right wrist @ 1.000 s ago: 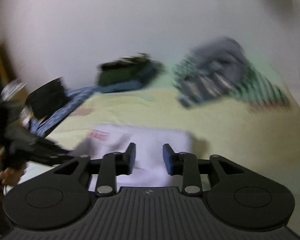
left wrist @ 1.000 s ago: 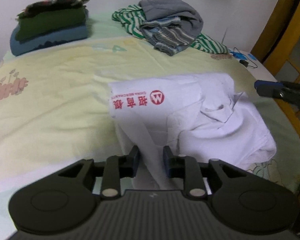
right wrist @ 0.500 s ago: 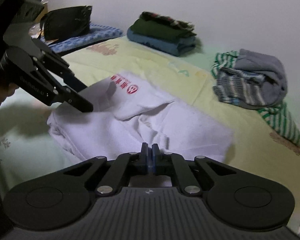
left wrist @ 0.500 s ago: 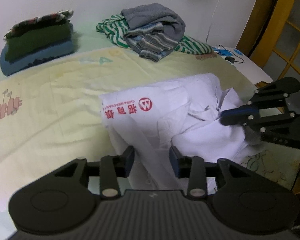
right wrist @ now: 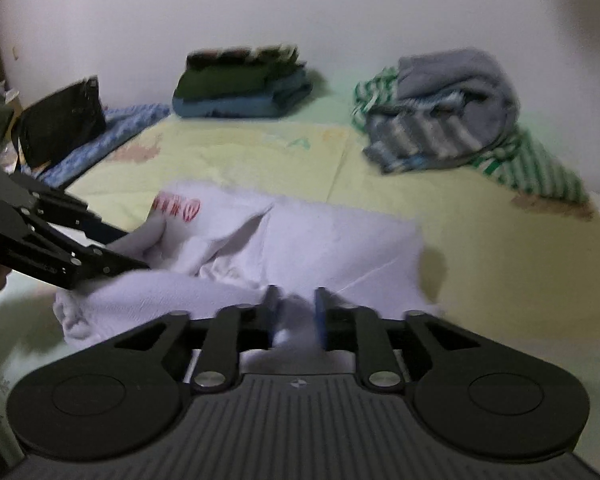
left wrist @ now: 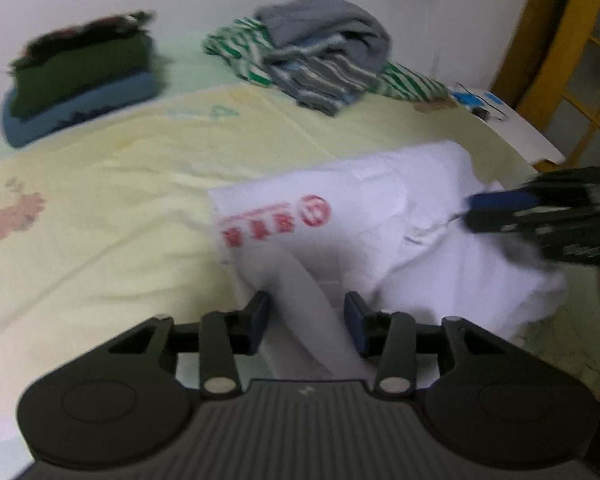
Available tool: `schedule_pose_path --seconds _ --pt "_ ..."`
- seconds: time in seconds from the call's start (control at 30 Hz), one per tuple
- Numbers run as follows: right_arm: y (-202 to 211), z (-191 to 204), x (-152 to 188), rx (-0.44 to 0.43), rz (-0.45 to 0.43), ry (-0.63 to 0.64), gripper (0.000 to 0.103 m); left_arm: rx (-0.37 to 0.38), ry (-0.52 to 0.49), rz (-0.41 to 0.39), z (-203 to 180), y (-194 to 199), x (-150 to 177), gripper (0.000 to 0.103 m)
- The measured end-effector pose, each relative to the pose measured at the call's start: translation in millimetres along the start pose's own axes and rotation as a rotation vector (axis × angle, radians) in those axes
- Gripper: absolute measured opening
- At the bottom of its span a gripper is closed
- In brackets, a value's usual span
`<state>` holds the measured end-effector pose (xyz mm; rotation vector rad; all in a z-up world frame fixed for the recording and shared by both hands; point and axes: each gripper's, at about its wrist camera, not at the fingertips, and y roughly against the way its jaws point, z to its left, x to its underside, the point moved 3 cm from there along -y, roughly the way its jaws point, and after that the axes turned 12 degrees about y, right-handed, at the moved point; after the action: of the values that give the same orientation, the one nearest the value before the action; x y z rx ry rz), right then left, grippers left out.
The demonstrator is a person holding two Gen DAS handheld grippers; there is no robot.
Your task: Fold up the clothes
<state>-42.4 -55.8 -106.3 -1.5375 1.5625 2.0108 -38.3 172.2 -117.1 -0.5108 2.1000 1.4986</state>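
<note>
A white T-shirt with red print (left wrist: pixel 380 232) lies rumpled on the pale yellow bed sheet (left wrist: pixel 120 200); it also shows in the right wrist view (right wrist: pixel 320 248). My left gripper (left wrist: pixel 306 320) is open, with a fold of the shirt rising between its fingers. My right gripper (right wrist: pixel 296 312) is partly open, with a bunch of white cloth between its fingers. The right gripper also shows in the left wrist view (left wrist: pixel 540 216), at the shirt's right side. The left gripper shows in the right wrist view (right wrist: pixel 60 248), at the shirt's left edge.
A folded stack of green and blue clothes (left wrist: pixel 80 80) sits at the far left by the wall. A loose heap of grey and striped clothes (left wrist: pixel 324 60) lies at the far middle. A yellow wooden frame (left wrist: pixel 560 60) stands to the right. A dark bag (right wrist: pixel 60 120) lies left.
My right gripper, shut half a second ago, has opened partly around the white cloth. My left gripper has opened wider. Both views are blurred by motion.
</note>
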Motion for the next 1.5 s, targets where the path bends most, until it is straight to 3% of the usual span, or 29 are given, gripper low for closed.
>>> schedule_pose_path --seconds 0.03,0.1,0.2,0.27,0.4,0.67,0.77,0.83,0.9,1.0,1.07,1.17,1.27,1.37,1.43,1.5 --pt "8.6 -6.0 -0.1 0.026 -0.014 -0.012 0.042 -0.008 0.016 -0.008 3.7 3.2 -1.2 0.042" --pt "21.6 -19.7 2.8 0.053 -0.021 -0.06 0.05 -0.002 0.054 -0.025 9.8 10.6 -3.6 0.052" --pt "31.5 -34.7 12.2 0.082 0.012 -0.126 0.049 -0.009 0.078 -0.048 13.2 16.1 -4.5 0.063" --pt "33.8 -42.6 20.4 0.096 0.044 -0.181 0.049 -0.016 0.088 -0.045 14.0 13.1 -3.9 0.063" --pt "16.6 -50.5 36.5 -0.023 0.099 -0.34 0.053 -0.01 0.134 -0.004 18.1 -5.0 -5.6 0.067" --pt "-15.9 -33.6 27.9 -0.013 0.12 -0.249 0.053 -0.026 0.126 -0.005 17.7 -17.5 -4.5 0.075" --pt "-24.2 -30.4 24.9 -0.017 0.1 -0.227 0.063 -0.021 0.14 -0.011 14.0 -19.6 -5.2 0.08" --pt "-25.0 -30.7 24.4 -0.019 0.095 -0.208 0.064 -0.003 0.14 -0.011 10.0 -19.2 -3.8 0.078" --pt "-23.9 -32.9 24.9 -0.029 0.096 -0.204 0.064 0.017 0.134 -0.012 6.0 -17.9 -1.4 0.066" --pt "-21.1 -37.9 25.2 -0.041 0.11 -0.202 0.06 -0.003 0.088 -0.004 4.5 -16.0 -1.4 0.066" --pt "-13.1 -42.5 21.4 0.001 0.101 -0.205 0.06 -0.03 0.076 -0.014 8.9 -9.3 -6.4 0.065" --pt "7.3 -49.6 10.6 0.075 -0.001 -0.215 0.059 -0.064 0.087 -0.081 20.5 11.9 -22.6 0.065" --pt "12.6 -42.8 -7.2 0.085 -0.09 -0.159 0.055 -0.009 0.136 -0.125 19.6 17.4 -45.5 0.063" --pt "-9.9 -19.7 -26.5 0.042 -0.11 -0.093 0.042 0.034 0.156 -0.13 3.6 1.2 -61.4 0.059" --pt "-31.6 -9.4 -32.1 0.019 -0.078 -0.073 0.022 0.011 0.151 -0.108 -7.3 -20.0 -62.0 0.055" --pt "-44.0 -14.7 -26.5 0.056 -0.045 -0.077 0.02 -0.022 0.15 -0.069 -9.9 -40.0 -56.4 0.053"
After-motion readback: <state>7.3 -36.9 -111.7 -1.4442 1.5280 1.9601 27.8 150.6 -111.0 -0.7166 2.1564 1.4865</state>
